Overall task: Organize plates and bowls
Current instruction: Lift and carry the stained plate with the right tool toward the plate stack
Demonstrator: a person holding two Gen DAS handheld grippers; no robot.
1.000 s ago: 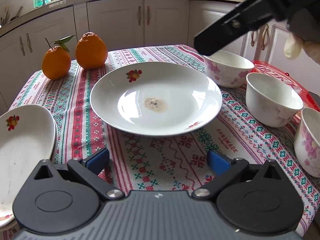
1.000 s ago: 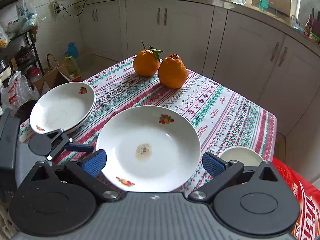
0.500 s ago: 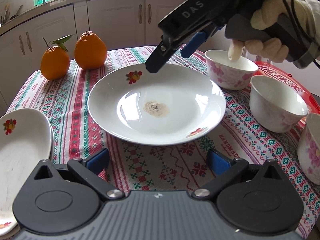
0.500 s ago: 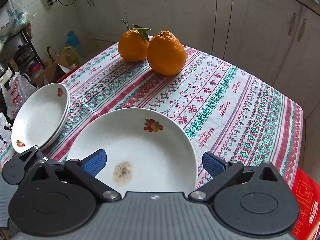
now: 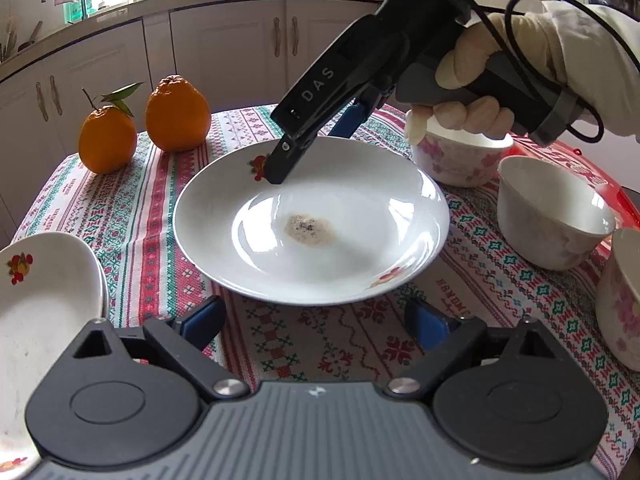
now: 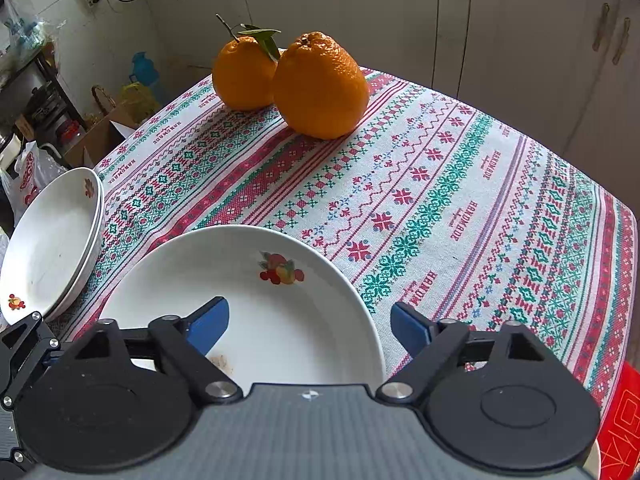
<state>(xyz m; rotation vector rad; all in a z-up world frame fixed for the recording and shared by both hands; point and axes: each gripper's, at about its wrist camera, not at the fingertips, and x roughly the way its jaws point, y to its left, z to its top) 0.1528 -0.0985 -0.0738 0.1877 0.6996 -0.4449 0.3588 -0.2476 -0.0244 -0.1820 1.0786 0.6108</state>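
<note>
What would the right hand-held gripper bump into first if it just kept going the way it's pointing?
Most likely the white plate in the middle of the table. The right hand-held gripper angles down with one finger over the plate's inside and the other past its rim, jaws having just been closing. How far above it hangs is unclear.

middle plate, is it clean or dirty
Dirty. The middle plate lies flat on the tablecloth with a brownish speckled residue patch at its centre; the rest looks white and glossy.

Two oranges (image 6: 288,80) sit touching on the patterned tablecloth (image 6: 440,200), white cabinets (image 5: 224,52) behind them.
</note>
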